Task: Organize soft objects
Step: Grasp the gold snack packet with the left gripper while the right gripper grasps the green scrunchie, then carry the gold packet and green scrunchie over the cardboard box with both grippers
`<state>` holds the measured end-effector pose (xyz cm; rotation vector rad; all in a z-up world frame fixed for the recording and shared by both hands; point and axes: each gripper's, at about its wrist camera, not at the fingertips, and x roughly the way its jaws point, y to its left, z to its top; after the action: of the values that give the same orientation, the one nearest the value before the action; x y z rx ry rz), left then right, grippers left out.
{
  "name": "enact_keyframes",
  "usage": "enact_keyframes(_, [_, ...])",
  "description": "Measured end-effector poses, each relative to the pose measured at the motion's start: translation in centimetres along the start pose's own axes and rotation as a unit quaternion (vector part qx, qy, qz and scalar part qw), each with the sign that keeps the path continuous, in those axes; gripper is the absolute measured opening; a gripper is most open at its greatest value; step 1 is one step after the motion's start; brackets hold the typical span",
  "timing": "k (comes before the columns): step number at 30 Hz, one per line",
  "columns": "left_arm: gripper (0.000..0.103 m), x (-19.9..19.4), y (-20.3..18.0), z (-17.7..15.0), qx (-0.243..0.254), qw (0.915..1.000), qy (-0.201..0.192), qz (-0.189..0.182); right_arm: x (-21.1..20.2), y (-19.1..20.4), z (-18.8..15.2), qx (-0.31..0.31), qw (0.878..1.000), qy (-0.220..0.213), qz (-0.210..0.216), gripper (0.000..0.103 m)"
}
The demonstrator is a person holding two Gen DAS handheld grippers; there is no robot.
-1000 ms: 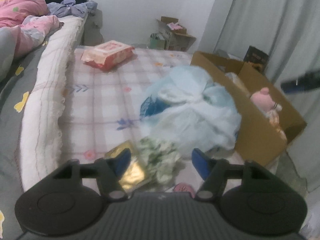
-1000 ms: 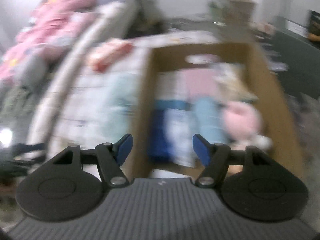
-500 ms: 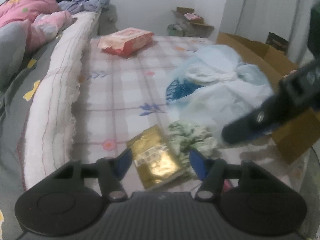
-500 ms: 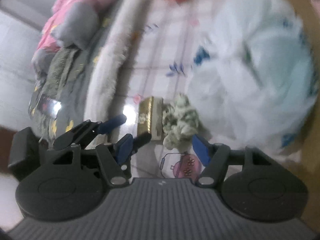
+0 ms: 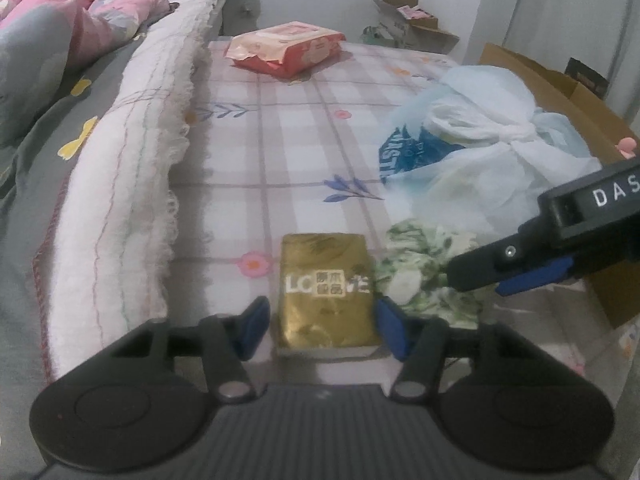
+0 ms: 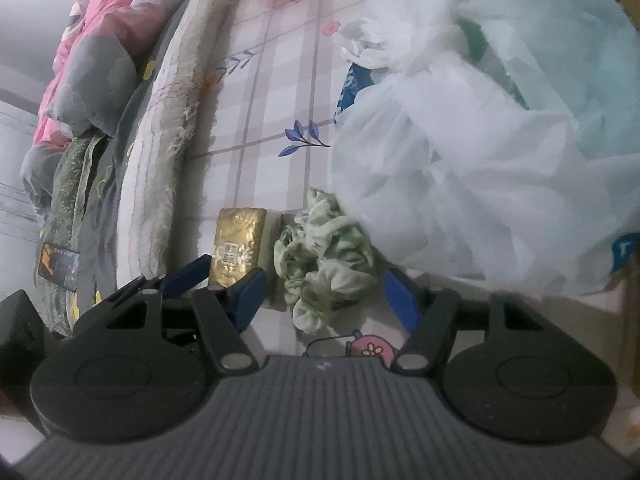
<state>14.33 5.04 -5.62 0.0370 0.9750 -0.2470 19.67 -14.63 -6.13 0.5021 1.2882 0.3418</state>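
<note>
We see the crumpled green-and-white cloth (image 6: pixel 326 258) on the bed (image 5: pixel 280 128), at 3 o'clock of the gold packet (image 5: pixel 326 288). Left hand-held gripper (image 5: pixel 320 326) and right hand-held gripper (image 6: pixel 324 300) both released.

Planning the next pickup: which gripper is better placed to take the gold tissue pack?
Left. The left gripper is open with the gold tissue pack between its fingers. The right gripper is open around the green floral cloth beside it.
</note>
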Motion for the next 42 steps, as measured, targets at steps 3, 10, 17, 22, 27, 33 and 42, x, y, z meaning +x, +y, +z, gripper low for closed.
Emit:
enact_keyframes(3, [0.056, 0.4, 0.4, 0.1, -0.008, 0.9999, 0.008, -0.003, 0.7, 0.1, 0.1, 0.004, 1.000, 0.005, 0.005, 0.066])
enact_keyframes(10, [0.054, 0.7, 0.6, 0.2, -0.012, 0.9998, 0.007, -0.010, 2.2, 0.9, 0.0, -0.006, 1.000, 0.006, 0.002, 0.064])
enact_keyframes(17, [0.053, 0.5, 0.6, 0.2, -0.020, 0.9997, 0.005, -0.016, 2.4, 0.8, -0.5, -0.020, 1.000, 0.004, -0.004, 0.023])
enact_keyframes(22, [0.052, -0.8, 0.8, 0.1, -0.023, 0.9995, -0.006, -0.022, 1.5, 0.5, -1.0, -0.020, 1.000, -0.003, 0.022, 0.018])
enact_keyframes(27, [0.052, -2.9, 1.0, 0.2, -0.031, 0.9987, -0.026, -0.030, -0.4, 1.1, -1.5, -0.031, 0.998, -0.018, 0.043, 0.017])
enact_keyframes(33, [0.052, -6.3, 1.2, 0.4, -0.042, 0.9966, -0.057, -0.041, -3.2, 2.5, -1.8, -0.053, 0.996, -0.041, 0.065, 0.017])
enact_keyframes(42, [0.052, -10.7, -0.5, 2.6, -0.032, 0.9904, -0.116, -0.068, -9.3, 3.9, -2.0, -0.091, 0.986, -0.104, 0.087, 0.017])
